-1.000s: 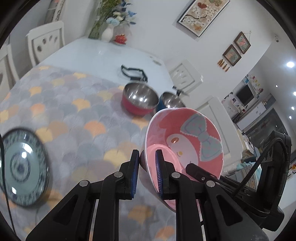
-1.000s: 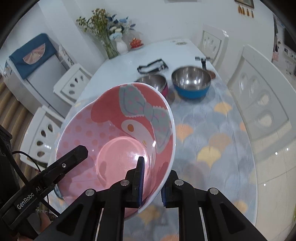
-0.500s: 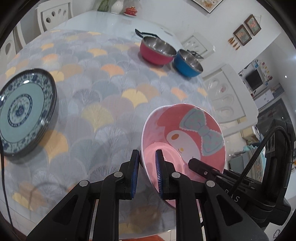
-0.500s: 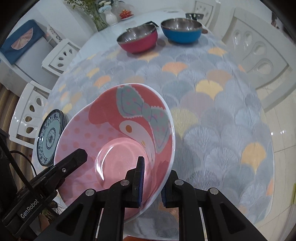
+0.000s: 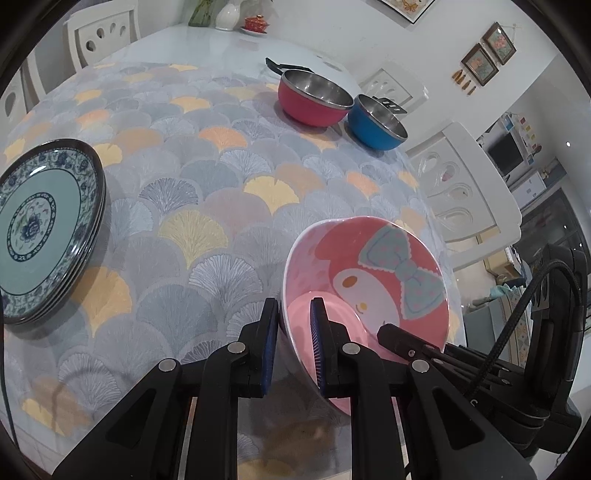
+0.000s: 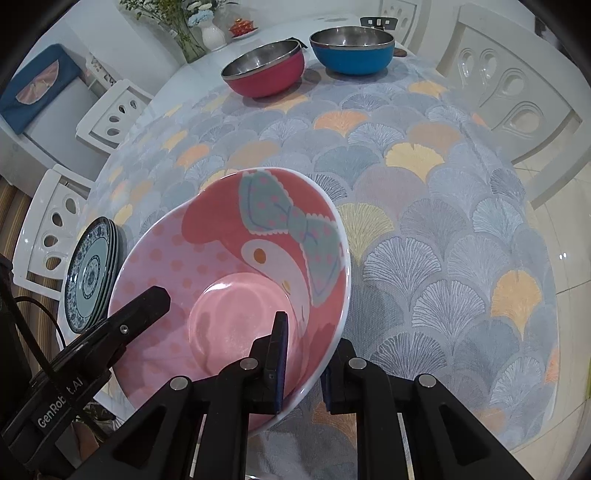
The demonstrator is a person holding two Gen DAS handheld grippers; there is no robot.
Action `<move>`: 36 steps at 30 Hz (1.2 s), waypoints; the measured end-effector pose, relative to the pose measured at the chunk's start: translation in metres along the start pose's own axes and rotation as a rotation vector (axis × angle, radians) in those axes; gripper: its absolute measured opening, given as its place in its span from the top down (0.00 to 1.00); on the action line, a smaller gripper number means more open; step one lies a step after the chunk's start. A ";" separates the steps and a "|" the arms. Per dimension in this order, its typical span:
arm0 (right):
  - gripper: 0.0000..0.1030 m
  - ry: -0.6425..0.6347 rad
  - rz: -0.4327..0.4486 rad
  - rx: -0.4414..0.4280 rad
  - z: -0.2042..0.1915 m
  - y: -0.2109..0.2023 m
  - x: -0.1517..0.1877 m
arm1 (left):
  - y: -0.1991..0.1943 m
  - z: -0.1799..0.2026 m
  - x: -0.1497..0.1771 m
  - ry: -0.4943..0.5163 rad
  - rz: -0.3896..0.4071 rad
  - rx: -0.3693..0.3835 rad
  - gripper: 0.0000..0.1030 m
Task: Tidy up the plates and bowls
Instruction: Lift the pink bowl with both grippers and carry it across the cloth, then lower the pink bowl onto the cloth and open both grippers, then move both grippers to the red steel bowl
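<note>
A pink cartoon bowl [image 5: 373, 280] with a grey bow hangs over the table's near edge, held by both grippers. My left gripper [image 5: 293, 349] is shut on its left rim. My right gripper [image 6: 303, 365] is shut on its right rim; the bowl [image 6: 236, 280] fills that view's lower left. A stack of blue-green patterned plates [image 5: 37, 229] lies at the table's left, also seen in the right wrist view [image 6: 90, 273]. A red bowl [image 5: 314, 98] and a blue bowl [image 5: 375, 123] stand at the far side.
The table wears a fan-patterned cloth [image 5: 207, 192]. White chairs [image 5: 469, 192] stand around it. A vase with flowers [image 6: 210, 29] and a small red dish [image 5: 255, 24] sit at the far end. A black tool [image 5: 284, 66] lies behind the red bowl.
Both grippers, with the pink bowl, have pulled back and down toward the table's near edge; the plates and the metal bowls now show farther away.
</note>
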State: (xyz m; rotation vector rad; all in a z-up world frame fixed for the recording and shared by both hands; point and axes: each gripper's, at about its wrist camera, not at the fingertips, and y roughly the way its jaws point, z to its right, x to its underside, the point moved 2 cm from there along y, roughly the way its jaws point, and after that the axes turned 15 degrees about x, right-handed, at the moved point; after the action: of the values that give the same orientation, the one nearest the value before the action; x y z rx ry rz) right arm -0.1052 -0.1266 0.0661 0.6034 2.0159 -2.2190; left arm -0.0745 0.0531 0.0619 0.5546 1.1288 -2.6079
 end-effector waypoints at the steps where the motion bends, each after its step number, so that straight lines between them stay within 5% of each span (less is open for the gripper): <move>1: 0.86 0.003 0.001 -0.001 0.000 0.000 0.000 | -0.001 0.000 0.000 0.002 0.002 -0.001 0.86; 19: 0.86 0.046 0.051 -0.023 0.009 -0.065 0.004 | -0.067 0.005 -0.019 0.029 0.100 0.023 0.86; 30: 0.86 0.062 0.190 -0.031 0.007 -0.138 -0.022 | -0.119 0.046 -0.056 0.135 0.198 0.066 0.85; 36: 0.67 0.088 0.232 -0.066 0.007 -0.153 -0.065 | -0.124 0.060 -0.099 0.181 0.230 0.059 0.73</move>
State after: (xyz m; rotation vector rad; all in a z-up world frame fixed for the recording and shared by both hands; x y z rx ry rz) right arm -0.0964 -0.1264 0.2321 0.8924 1.9357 -2.0184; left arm -0.0461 0.0992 0.2230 0.8925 0.9746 -2.4377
